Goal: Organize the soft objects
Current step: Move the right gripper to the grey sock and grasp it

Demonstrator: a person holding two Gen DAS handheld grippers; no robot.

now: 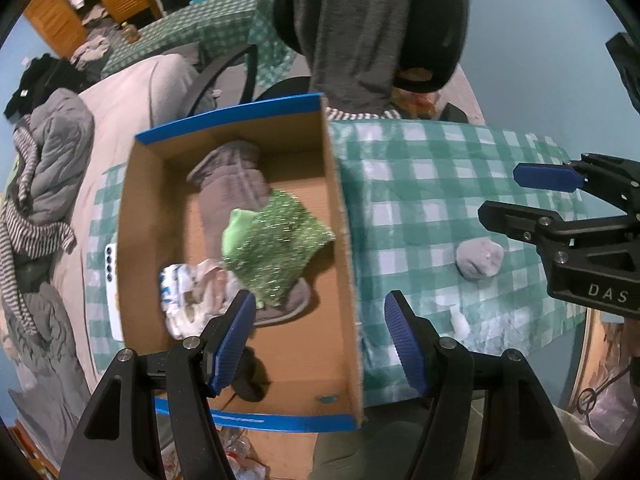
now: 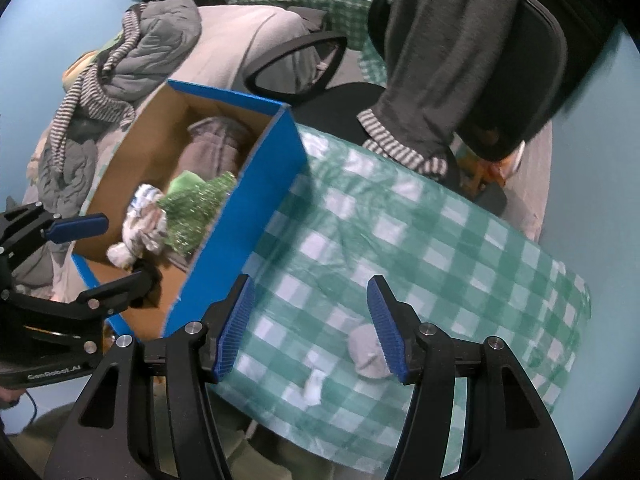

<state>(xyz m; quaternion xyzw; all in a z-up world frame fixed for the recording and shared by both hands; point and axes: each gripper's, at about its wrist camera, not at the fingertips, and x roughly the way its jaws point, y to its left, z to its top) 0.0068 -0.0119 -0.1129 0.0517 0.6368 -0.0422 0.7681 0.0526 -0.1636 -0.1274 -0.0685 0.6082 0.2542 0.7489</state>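
Observation:
A blue-sided cardboard box (image 1: 344, 216) (image 2: 256, 204) stands on the green checked table. Inside lie a grey cloth (image 1: 236, 184), a sparkly green cloth (image 1: 276, 248) (image 2: 192, 208), a white patterned bundle (image 1: 188, 296) (image 2: 140, 224) and a dark item (image 1: 250, 380). A rolled grey sock (image 1: 480, 258) (image 2: 366, 350) and a small white scrap (image 1: 460, 322) (image 2: 312, 388) lie on the cloth right of the box. My left gripper (image 1: 320, 340) is open and empty above the box's near right corner. My right gripper (image 2: 310, 320) is open and empty just above the sock.
The checked tablecloth (image 2: 460, 248) covers a small table. A black office chair (image 2: 520, 60) with a grey garment draped on it stands behind. A bed with piled clothes (image 1: 44, 184) lies left. A white phone (image 1: 112, 292) lies left of the box.

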